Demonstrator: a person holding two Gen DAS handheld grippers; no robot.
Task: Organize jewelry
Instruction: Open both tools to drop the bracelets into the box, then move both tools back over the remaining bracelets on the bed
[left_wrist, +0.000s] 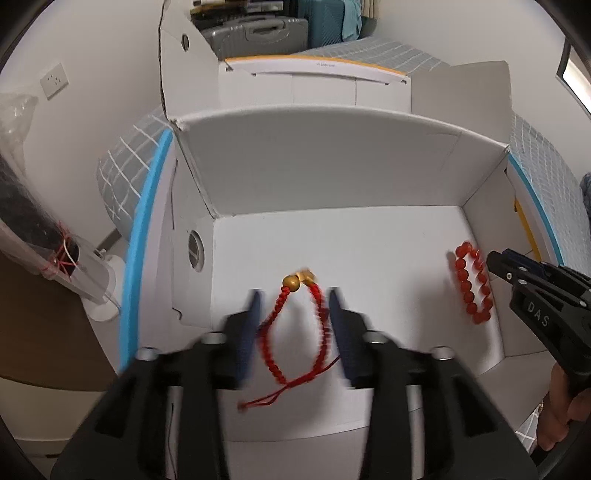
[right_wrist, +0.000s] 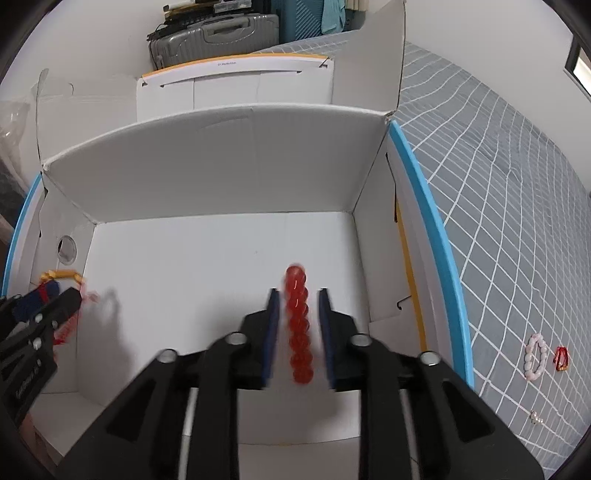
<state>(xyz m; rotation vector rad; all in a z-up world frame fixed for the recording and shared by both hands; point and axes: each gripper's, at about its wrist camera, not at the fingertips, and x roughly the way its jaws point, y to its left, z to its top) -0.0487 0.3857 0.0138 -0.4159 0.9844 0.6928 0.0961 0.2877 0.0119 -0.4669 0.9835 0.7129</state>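
Left wrist view: my left tongs (left_wrist: 295, 314) stand partly open at lower centre, inside the white cardboard box (left_wrist: 332, 166). The red cord bracelet (left_wrist: 291, 332) with its gold bead lies blurred between the pads, which are not pressing on it. At right of frame the red bead bracelet (left_wrist: 474, 282) sits on the box floor, the right tongs (left_wrist: 496, 262) just beside it.

Right wrist view: right tongs (right_wrist: 297, 328) narrowly open at lower centre, red bead bracelet (right_wrist: 299, 325) edge-on in the gap, blurred, with space on both sides. Left tongs (right_wrist: 70, 299) at left edge, over the cord bracelet (right_wrist: 61, 280). Outside the box, lower right, on the checked bedsheet (right_wrist: 498, 184): a pink bead bracelet (right_wrist: 535, 356), a small red piece (right_wrist: 561, 358) and something tiny I cannot make out.
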